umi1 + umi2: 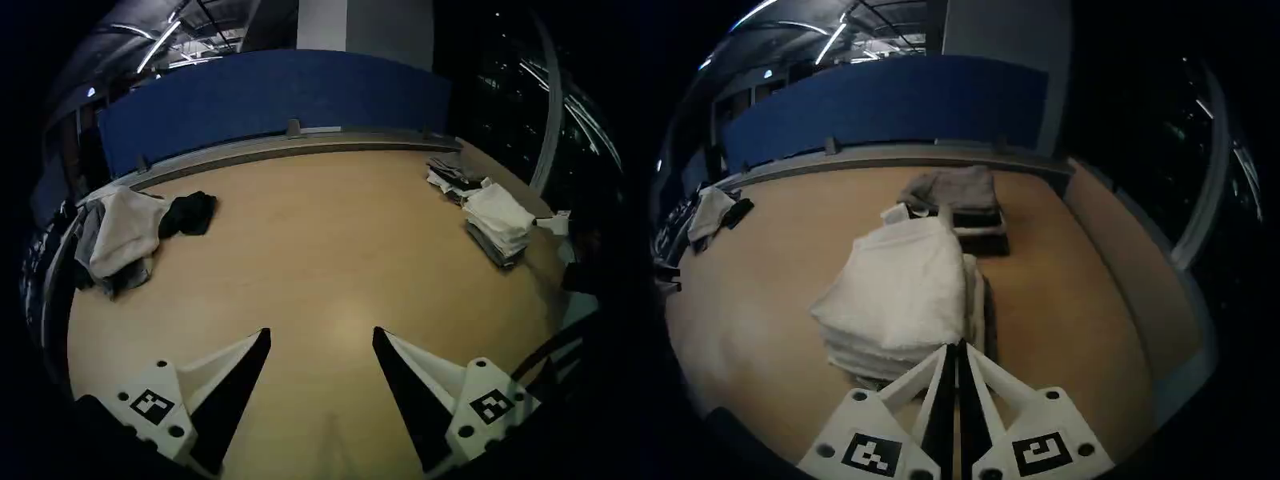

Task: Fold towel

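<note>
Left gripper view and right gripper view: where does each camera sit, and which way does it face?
Left gripper view: rides the left gripper, fingers open, facing across the pale wooden table toward the blue partition.
Right gripper view: rides the right gripper, fingers shut, facing the stack of folded white towels close ahead.
Shared: table, partition, the white stack, and the heap of unfolded towels.

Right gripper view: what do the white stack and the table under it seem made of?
The white folded towels look like soft, matte terry cloth: fuzzy surface, thick rounded folds. The table looks like light wood or wood-look laminate, smooth with a faint sheen; which, I cannot tell.
</note>
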A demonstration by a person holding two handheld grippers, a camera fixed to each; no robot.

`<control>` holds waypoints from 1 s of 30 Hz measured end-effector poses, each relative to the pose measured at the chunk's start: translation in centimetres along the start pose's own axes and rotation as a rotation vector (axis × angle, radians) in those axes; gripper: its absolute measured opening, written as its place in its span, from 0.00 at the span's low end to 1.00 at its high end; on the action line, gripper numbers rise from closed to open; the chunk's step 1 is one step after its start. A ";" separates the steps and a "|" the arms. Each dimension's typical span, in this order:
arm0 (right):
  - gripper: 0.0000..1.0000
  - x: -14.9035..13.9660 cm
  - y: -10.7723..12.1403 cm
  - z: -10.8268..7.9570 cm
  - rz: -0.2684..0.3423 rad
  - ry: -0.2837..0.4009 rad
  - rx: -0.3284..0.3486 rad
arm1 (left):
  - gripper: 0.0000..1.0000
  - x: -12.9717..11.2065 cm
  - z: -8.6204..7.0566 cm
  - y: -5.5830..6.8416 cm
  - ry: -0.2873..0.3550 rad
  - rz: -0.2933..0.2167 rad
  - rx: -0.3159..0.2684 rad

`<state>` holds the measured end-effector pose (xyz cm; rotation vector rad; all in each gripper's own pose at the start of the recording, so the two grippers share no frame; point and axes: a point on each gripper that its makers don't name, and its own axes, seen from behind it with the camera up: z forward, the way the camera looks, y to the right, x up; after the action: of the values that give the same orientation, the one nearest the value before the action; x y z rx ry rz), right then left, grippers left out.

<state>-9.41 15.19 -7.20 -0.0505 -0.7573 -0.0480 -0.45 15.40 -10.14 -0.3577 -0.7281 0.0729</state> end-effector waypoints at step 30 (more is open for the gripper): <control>1.00 0.3 -0.8 -2.1 0.029 0.058 -0.012 | 0.95 0.2 -0.6 -0.4 0.009 0.001 0.003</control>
<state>-7.78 14.27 -8.48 -0.0715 -0.6983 -0.0269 0.11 14.91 -10.33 -0.3553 -0.7185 0.0737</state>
